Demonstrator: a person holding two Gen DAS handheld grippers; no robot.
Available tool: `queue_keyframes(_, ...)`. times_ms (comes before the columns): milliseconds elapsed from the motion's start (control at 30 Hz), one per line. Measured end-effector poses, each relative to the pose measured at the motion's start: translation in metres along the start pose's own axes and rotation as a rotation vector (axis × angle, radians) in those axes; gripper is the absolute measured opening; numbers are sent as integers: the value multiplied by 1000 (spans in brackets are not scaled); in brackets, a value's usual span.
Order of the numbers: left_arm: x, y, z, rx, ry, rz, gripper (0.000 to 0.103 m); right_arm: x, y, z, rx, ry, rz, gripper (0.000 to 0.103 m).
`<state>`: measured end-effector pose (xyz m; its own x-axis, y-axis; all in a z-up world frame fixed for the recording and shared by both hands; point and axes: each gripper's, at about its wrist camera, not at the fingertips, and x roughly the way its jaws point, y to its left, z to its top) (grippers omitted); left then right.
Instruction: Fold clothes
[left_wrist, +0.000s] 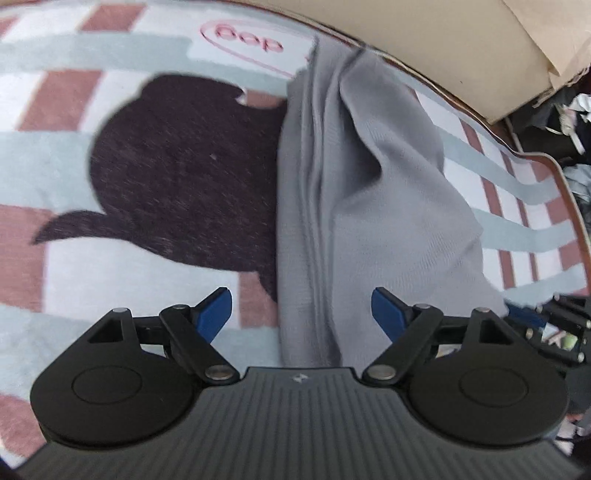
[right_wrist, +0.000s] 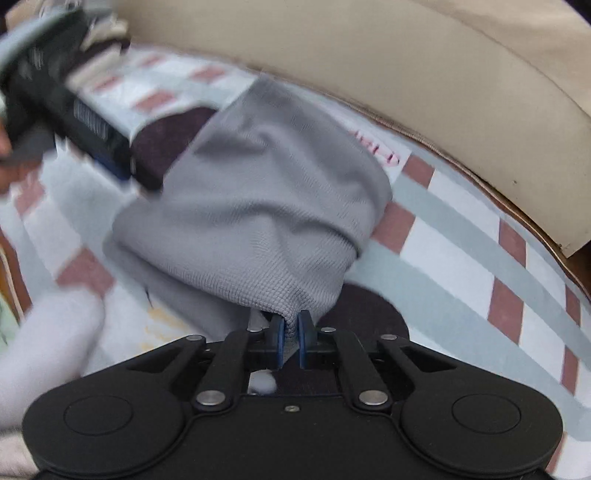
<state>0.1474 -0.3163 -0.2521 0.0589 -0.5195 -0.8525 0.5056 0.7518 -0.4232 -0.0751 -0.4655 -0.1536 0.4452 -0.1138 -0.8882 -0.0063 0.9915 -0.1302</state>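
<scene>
**Right gripper pinching the grey garment, left gripper hanging released above it**

Left wrist view: the left gripper (left_wrist: 301, 314) is hanging over the grey garment (left_wrist: 369, 206) with its blue fingertips (left_wrist: 216, 312) spread wide and nothing pressed between them. The garment is lying in a long, rumpled band on a striped blanket (left_wrist: 74, 177), running from just under the gripper up toward the blanket's far edge. A deep fold is running lengthwise down the cloth. Left of the garment, and partly tucked beneath its edge, a dark dog silhouette (left_wrist: 177, 170) is printed on the blanket, with a pink oval label (left_wrist: 247, 40) printed beyond it. Past the blanket's far edge a beige cushion (left_wrist: 424, 33) is showing. At the right of the garment, near its lower end, a part of the right gripper (left_wrist: 561, 325) is peeking into the picture, blurred.

Right wrist view: the right gripper (right_wrist: 291, 334) is clenching a bunched corner of the grey garment (right_wrist: 266, 206); the cloth is gathering into a tight pinch between the two blue pads (right_wrist: 304, 332). From that pinch the garment is fanning out and lying across the striped blanket (right_wrist: 461, 266), its far end reaching toward the beige cushion (right_wrist: 369, 74). Left of the garment, touching or just beside its upper edge, the left gripper (right_wrist: 122, 162) is appearing as a dark smeared shape, too blurred to read its fingers here. A white sleeve (right_wrist: 48, 339) is lying on the blanket left of the garment's near end.
</scene>
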Motion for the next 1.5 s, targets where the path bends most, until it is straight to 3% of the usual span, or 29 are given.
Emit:
queue_keyframes(100,-10,-9,-6,38,-45,56,79,5,7,-8,-73,92,30,4)
queue_keyframes(200,-26,-22,-11,110,-84,70,77,-11,-8,-11,2,24,151,7)
queue_keyframes(267,-32,-28,-11,151,-97,16,77,-21,-28,-11,140,-80,269,15)
queue_keyframes(367,-19,-35,-14,169,-37,-41,78,-22,-58,-8,370,-196,407,20)
queue_keyframes(533,14,-32,-27,64,66,-88,80,23,-81,8,652,-147,386,23)
queue_keyframes(633,15,-42,-31,81,55,-88,80,51,-89,0,843,-141,437,23)
queue_keyframes(733,9,-58,-35,165,74,-23,77,55,-86,-4,807,-143,450,28)
queue_keyframes(833,-2,-66,-39,204,25,11,77,51,-80,-2,713,-157,394,32)
queue_keyframes(933,-6,-63,-38,169,13,-61,74,60,-79,-1,666,-104,404,34)
queue_keyframes(1033,11,-50,-33,79,111,-103,75,74,-79,0,661,-54,448,38)
queue_keyframes(1100,11,-46,-31,13,90,-111,82,75,-84,-1,690,-55,486,46)
queue_keyframes(1167,12,-44,-30,-18,89,-99,83,75,-91,-7,733,-61,531,48)
queue_keyframes(1300,10,-44,-33,-6,85,-88,83,69,-107,-27,867,-86,613,48)
queue_keyframes(1367,11,-48,-36,51,91,-95,81,69,-116,-35,964,-106,654,50)
queue_keyframes(1400,11,-53,-38,104,88,-76,78,74,-118,-36,999,-98,665,50)
queue_keyframes(1467,11,-67,-44,215,77,18,48,83,-117,-32,1009,-56,680,50)
queue_keyframes(1500,10,-75,-45,281,73,90,1,85,-116,-30,993,-43,677,49)
